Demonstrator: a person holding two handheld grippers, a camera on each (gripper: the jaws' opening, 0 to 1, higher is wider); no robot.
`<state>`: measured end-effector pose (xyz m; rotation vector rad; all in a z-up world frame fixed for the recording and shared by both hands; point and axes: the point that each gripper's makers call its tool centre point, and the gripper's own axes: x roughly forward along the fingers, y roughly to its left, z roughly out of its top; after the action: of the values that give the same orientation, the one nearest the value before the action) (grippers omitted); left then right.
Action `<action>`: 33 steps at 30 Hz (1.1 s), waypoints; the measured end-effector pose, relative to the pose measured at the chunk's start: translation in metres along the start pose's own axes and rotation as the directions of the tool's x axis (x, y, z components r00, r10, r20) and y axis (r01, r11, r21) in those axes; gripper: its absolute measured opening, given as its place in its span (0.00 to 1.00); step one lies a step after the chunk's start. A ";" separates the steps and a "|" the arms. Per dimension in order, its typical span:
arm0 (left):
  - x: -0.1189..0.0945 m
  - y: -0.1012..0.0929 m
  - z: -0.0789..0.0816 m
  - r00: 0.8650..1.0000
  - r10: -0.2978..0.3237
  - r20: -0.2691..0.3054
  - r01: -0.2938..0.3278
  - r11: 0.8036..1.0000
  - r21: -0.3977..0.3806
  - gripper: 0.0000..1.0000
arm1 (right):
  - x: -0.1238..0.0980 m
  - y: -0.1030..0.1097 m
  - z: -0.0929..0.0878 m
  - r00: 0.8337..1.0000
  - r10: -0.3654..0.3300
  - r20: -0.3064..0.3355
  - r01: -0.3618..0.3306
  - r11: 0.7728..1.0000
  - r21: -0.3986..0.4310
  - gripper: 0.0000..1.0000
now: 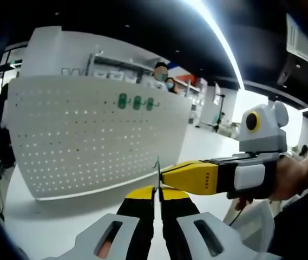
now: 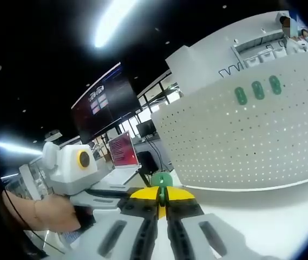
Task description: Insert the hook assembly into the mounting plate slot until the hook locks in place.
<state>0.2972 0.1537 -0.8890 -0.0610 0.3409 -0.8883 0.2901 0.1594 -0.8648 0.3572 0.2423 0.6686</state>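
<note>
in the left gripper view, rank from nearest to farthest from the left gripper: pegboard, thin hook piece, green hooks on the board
1. thin hook piece, pinched at the left gripper jaw tips.
2. pegboard, upright on the table ahead, left.
3. green hooks, mounted near the pegboard's top edge.

A white tabletop (image 1: 45, 222) carries the scene, smooth and glossy. Standing upright on it is a white perforated pegboard panel (image 1: 89, 141), its lower edge resting on the surface and its face dotted with rows of small holes. In the right gripper view the same tabletop (image 2: 273, 211) runs under the pegboard panel (image 2: 240, 141), whose bottom edge meets it along a curved line.
</note>
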 end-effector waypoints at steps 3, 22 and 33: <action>0.000 0.000 0.002 1.000 -0.001 -0.003 0.001 1.000 0.002 0.03 | 0.000 0.001 0.002 1.000 -0.001 0.005 0.001 1.000 0.014 0.01; -0.004 -0.002 0.002 1.000 -0.024 0.012 0.025 0.998 -0.064 0.34 | -0.010 -0.012 0.015 0.998 -0.041 0.041 0.043 0.998 -0.047 0.01; -0.007 -0.005 0.002 0.999 -0.016 0.032 0.020 0.991 -0.131 0.73 | -0.006 -0.027 0.028 0.995 -0.081 0.055 0.086 0.992 -0.089 0.01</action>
<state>0.2902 0.1559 -0.8839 -0.2002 0.3701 -0.8814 0.3101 0.1290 -0.8497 0.2750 0.1762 0.5855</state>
